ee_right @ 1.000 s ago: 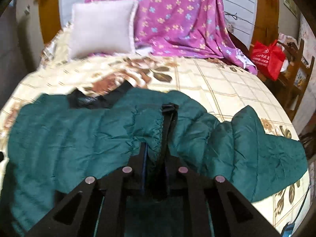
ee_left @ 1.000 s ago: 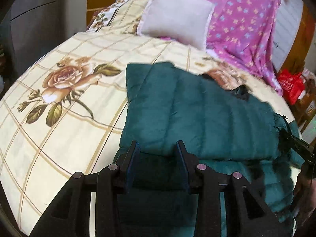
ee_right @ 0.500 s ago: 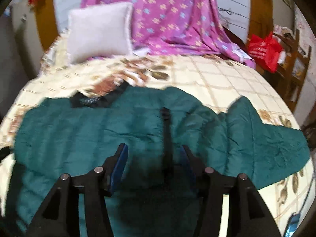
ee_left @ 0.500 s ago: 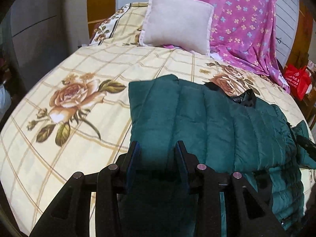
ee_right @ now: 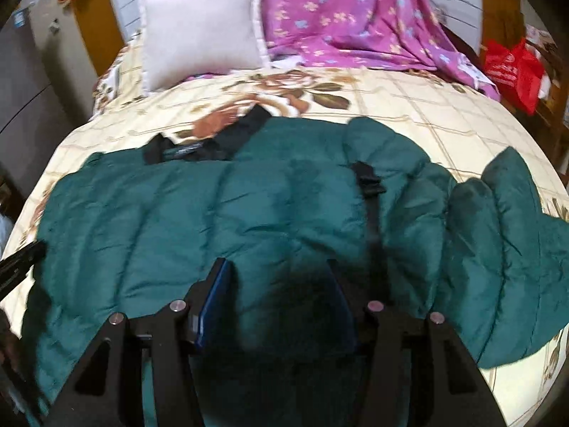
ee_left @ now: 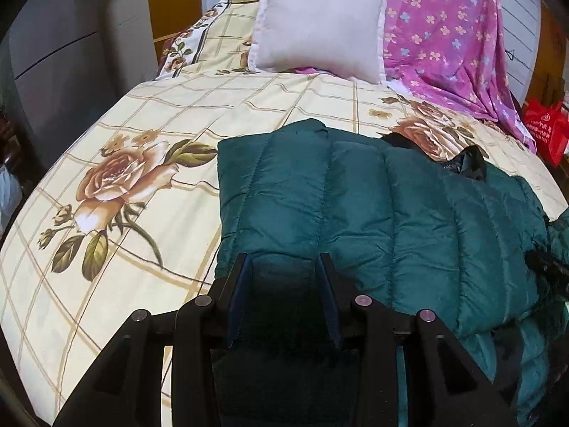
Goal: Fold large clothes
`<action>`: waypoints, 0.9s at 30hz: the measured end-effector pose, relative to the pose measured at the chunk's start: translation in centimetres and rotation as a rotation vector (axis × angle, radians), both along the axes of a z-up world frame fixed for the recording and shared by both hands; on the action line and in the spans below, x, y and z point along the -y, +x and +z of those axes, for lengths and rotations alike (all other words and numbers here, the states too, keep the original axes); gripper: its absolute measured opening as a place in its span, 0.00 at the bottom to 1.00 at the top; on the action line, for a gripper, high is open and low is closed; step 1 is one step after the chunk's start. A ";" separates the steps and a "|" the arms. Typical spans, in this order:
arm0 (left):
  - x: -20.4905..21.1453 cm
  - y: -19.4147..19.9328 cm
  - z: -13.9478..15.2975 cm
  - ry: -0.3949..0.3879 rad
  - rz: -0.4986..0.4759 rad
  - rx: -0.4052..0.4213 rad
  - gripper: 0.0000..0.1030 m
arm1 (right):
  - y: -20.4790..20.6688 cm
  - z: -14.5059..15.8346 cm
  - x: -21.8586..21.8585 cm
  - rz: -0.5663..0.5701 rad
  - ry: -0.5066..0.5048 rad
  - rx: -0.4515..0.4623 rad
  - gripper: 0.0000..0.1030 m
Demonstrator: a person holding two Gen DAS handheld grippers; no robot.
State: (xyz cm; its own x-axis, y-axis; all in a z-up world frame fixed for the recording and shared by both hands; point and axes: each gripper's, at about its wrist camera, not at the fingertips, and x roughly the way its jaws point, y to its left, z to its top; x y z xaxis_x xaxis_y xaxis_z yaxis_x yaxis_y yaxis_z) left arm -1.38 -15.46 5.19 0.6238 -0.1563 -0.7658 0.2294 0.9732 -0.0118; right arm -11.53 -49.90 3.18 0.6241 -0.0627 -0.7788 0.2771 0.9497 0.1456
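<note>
A dark green puffer jacket (ee_left: 355,220) lies spread across the bed, its black collar (ee_left: 469,163) toward the pillow. My left gripper (ee_left: 282,267) hovers over the jacket's near left part, fingers apart, and the fabric under them is flat and in shadow. In the right wrist view the jacket (ee_right: 213,220) fills the middle, with a black strap (ee_right: 370,192) running down it. A sleeve (ee_right: 515,249) is bunched at the right. Just left of that strap, my right gripper (ee_right: 277,267) stands open above the jacket with nothing pinched.
The floral cream bedspread (ee_left: 142,124) is bare left of the jacket. A white pillow (ee_left: 320,25) and a purple flowered sheet (ee_left: 444,35) lie at the head. A red bag (ee_right: 512,71) stands off the bed's right side, a grey cabinet (ee_left: 64,53) at the left.
My right gripper let go of the bunched jacket edge by the black strap and opened wide. The left gripper shifted slightly over the jacket with its fingers unchanged.
</note>
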 end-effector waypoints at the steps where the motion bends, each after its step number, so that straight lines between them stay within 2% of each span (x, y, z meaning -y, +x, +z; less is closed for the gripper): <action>1: 0.1 0.0 0.0 0.003 0.000 0.000 0.18 | 0.2 -0.1 0.1 -0.006 0.002 -0.001 0.54; 5: 0.0 0.0 0.0 -0.009 0.004 -0.008 0.18 | -0.1 0.6 -0.7 0.000 -0.045 -0.026 0.54; 11: -0.1 -0.2 0.4 -0.018 0.013 -0.010 0.18 | -3.0 3.2 -1.5 0.022 -0.066 0.017 0.55; 20: -1.1 -1.1 2.1 -0.075 0.030 0.011 0.18 | -3.5 0.2 -1.6 0.021 -0.068 -0.047 0.55; 23: -1.0 -1.6 2.6 -0.080 0.022 0.028 0.18 | -3.7 0.8 -2.1 0.026 -0.078 -0.065 0.55; 27: -0.6 -1.9 2.6 -0.079 0.005 0.025 0.18 | -4.8 2.7 -2.5 0.025 -0.068 -0.010 0.55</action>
State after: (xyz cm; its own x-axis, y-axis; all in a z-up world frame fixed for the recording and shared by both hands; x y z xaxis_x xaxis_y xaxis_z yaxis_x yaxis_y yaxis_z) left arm -3.23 -14.91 7.82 0.6433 -0.2126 -0.7355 0.2255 0.9707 -0.0833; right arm -16.35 -47.43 5.86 0.6186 -0.1004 -0.7792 0.2546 0.9639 0.0779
